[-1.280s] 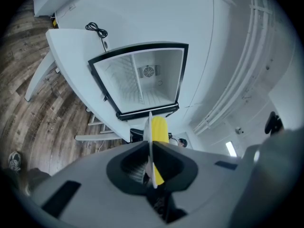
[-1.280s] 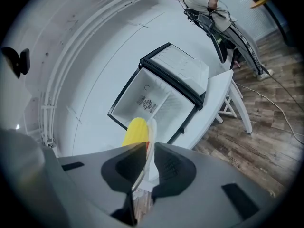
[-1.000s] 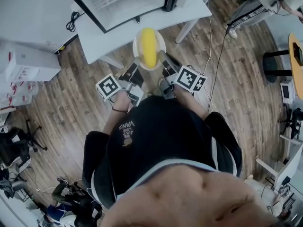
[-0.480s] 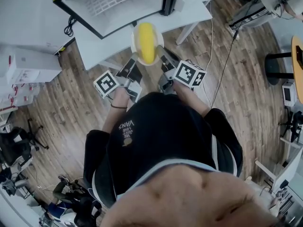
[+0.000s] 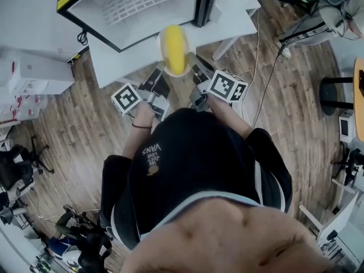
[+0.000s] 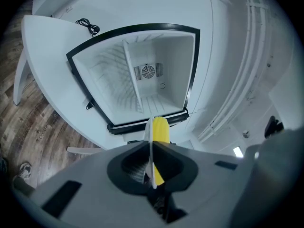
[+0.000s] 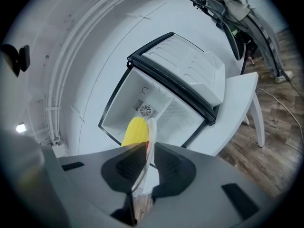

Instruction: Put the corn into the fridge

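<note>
The left claw point(image 5: 162, 71) and right claw point(image 5: 191, 66) each pinch the rim of a white plate point(image 5: 161, 44) from opposite sides. The corn point(image 5: 175, 50) lies on it (lengthwise, it seems), near the open fridge point(image 5: 142, 1) on the table point(image 5: 114, 61).

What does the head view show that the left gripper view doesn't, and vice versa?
Only the head view: the right gripper and left gripper together, one on each side of the round plate, above the wooden floor. Only the left gripper view: the fan grille at the back of the fridge, and the left jaws shut on the plate's rim, seen edge-on. Both: the corn on the plate, and the open fridge on the white table.
</note>
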Action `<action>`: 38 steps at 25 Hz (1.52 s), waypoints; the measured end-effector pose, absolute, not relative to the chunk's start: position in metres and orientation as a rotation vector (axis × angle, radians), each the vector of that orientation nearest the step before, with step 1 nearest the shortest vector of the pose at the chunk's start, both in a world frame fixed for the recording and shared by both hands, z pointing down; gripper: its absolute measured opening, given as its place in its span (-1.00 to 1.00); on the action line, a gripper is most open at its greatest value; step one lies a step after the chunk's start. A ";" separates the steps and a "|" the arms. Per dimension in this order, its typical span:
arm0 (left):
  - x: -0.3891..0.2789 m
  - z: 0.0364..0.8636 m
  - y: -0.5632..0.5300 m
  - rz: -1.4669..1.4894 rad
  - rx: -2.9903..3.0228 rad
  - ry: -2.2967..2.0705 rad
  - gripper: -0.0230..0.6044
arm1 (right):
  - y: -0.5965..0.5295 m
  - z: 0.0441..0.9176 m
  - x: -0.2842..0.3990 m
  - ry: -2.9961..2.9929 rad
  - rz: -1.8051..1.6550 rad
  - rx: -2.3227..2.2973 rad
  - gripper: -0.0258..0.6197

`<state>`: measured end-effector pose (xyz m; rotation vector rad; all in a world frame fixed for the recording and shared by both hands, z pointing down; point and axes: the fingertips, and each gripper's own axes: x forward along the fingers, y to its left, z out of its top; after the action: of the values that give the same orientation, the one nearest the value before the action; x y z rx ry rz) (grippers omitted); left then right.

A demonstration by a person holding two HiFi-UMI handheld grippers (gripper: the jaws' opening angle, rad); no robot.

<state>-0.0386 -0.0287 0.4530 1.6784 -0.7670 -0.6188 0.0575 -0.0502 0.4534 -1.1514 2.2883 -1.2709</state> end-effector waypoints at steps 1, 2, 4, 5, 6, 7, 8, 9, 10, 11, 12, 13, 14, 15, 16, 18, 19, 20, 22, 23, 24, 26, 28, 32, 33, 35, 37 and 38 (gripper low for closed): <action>-0.037 0.453 -0.032 -0.624 1.676 -0.771 -0.84 | -0.054 0.454 0.059 2.292 -1.276 -1.142 -0.78; -0.035 0.453 -0.035 -0.630 1.673 -0.773 -0.84 | -0.057 0.454 0.060 2.297 -1.280 -1.134 -0.78; -0.030 0.455 -0.040 -0.639 1.668 -0.782 -0.84 | -0.063 0.456 0.065 2.307 -1.287 -1.121 -0.78; -0.027 0.456 -0.042 -0.642 1.664 -0.788 -0.84 | -0.066 0.456 0.067 2.312 -1.290 -1.114 -0.78; -0.025 0.456 -0.043 -0.644 1.661 -0.794 -0.84 | -0.068 0.457 0.069 2.317 -1.294 -1.106 -0.78; -0.024 0.457 -0.044 -0.646 1.659 -0.801 -0.84 | -0.069 0.457 0.070 2.322 -1.296 -1.099 -0.78; -0.023 0.458 -0.045 -0.647 1.656 -0.807 -0.84 | -0.071 0.457 0.071 2.329 -1.297 -1.092 -0.78; -0.022 0.458 -0.047 -0.648 1.655 -0.811 -0.84 | -0.072 0.457 0.072 2.335 -1.296 -1.088 -0.78; -0.020 0.459 -0.048 -0.650 1.653 -0.812 -0.84 | -0.074 0.458 0.074 2.341 -1.295 -1.087 -0.78; -0.019 0.460 -0.049 -0.652 1.651 -0.813 -0.84 | -0.076 0.459 0.075 2.345 -1.294 -1.089 -0.78; -0.018 0.460 -0.050 -0.655 1.647 -0.814 -0.84 | -0.077 0.461 0.077 2.347 -1.297 -1.089 -0.78; -0.017 0.461 -0.050 -0.657 1.644 -0.816 -0.84 | -0.078 0.461 0.077 2.346 -1.304 -1.083 -0.78; -0.016 0.462 -0.051 -0.657 1.640 -0.819 -0.84 | -0.078 0.462 0.077 2.344 -1.312 -1.077 -0.78; -0.016 0.463 -0.052 -0.656 1.637 -0.822 -0.84 | -0.079 0.463 0.077 2.343 -1.319 -1.073 -0.78; -0.016 0.465 -0.054 -0.654 1.635 -0.825 -0.84 | -0.081 0.464 0.077 2.344 -1.322 -1.074 -0.78; -0.016 0.466 -0.058 -0.650 1.637 -0.829 -0.84 | -0.086 0.466 0.078 2.348 -1.320 -1.082 -0.78; -0.017 0.467 -0.060 -0.650 1.637 -0.829 -0.84 | -0.088 0.467 0.078 2.350 -1.319 -1.085 -0.78; -0.018 0.467 -0.061 -0.651 1.635 -0.829 -0.84 | -0.090 0.467 0.077 2.350 -1.320 -1.085 -0.78; -0.020 0.468 -0.065 -0.650 1.633 -0.830 -0.84 | -0.093 0.467 0.073 2.348 -1.329 -1.076 -0.78; -0.022 0.469 -0.067 -0.646 1.633 -0.832 -0.84 | -0.095 0.467 0.072 2.347 -1.329 -1.077 -0.78; -0.023 0.469 -0.070 -0.642 1.633 -0.834 -0.84 | -0.098 0.468 0.072 2.348 -1.325 -1.083 -0.78; -0.026 0.469 -0.077 -0.641 1.629 -0.830 -0.84 | -0.105 0.469 0.070 2.345 -1.322 -1.095 -0.78; -0.030 0.467 -0.085 -0.645 1.627 -0.824 -0.84 | -0.112 0.468 0.064 2.337 -1.329 -1.089 -0.78; -0.037 0.466 -0.101 -0.636 1.635 -0.818 -0.84 | -0.129 0.467 0.060 2.337 -1.309 -1.110 -0.78; -0.039 0.465 -0.105 -0.632 1.637 -0.819 -0.84 | -0.132 0.466 0.057 2.335 -1.308 -1.108 -0.78; -0.044 0.463 -0.114 -0.627 1.644 -0.820 -0.84 | -0.140 0.462 0.052 2.333 -1.300 -1.107 -0.78; -0.048 0.460 -0.123 -0.628 1.651 -0.817 -0.84 | -0.149 0.460 0.049 2.332 -1.287 -1.114 -0.78; -0.050 0.459 -0.127 -0.628 1.655 -0.814 -0.84 | -0.153 0.458 0.046 2.330 -1.286 -1.112 -0.78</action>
<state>-0.0502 -0.1274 0.4586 1.6546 -0.8143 -0.6276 0.0462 -0.1533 0.4583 -1.1119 2.3300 -1.2863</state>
